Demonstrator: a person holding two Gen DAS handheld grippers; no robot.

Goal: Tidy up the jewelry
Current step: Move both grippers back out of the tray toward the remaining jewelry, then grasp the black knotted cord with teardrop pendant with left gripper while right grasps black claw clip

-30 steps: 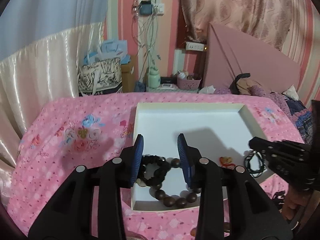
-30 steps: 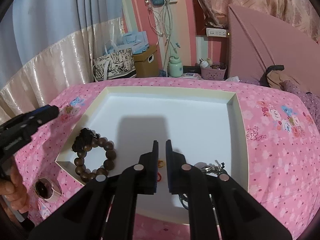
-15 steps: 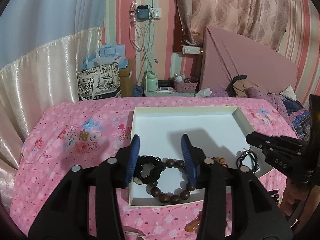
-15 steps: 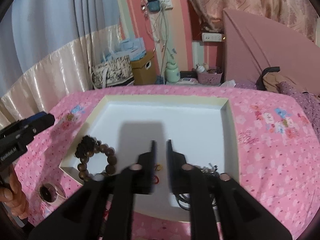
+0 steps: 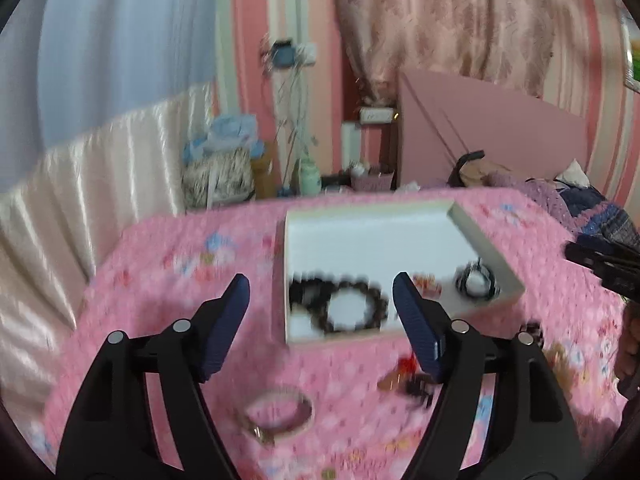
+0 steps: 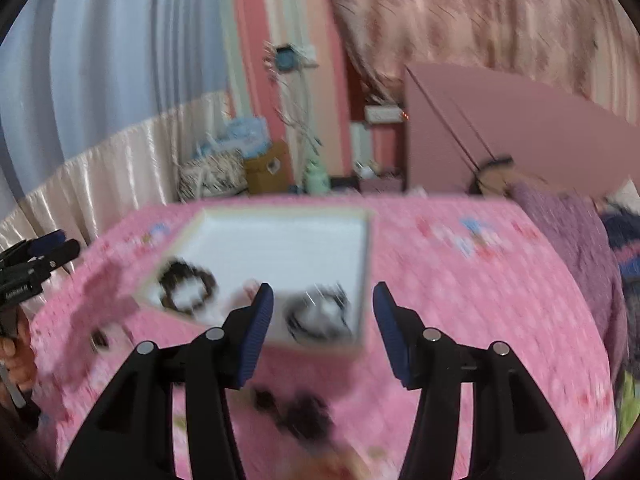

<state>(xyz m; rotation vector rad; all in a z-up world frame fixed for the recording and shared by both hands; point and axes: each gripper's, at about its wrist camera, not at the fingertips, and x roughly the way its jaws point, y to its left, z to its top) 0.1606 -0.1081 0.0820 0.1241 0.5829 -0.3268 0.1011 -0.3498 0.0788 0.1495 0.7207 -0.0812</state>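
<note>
- Left gripper: fingers wide apart, jaws have just been opening, nothing gripped; held above the pink bedspread.
- Right gripper: fingers moderately apart, also just opening, empty.
- White tray on the bed holds a brown bead bracelet, a black bracelet touching it, and dark cords at the right corner.
- Loose pieces near the tray on the bedspread: a bangle, dark blurred items.
</note>
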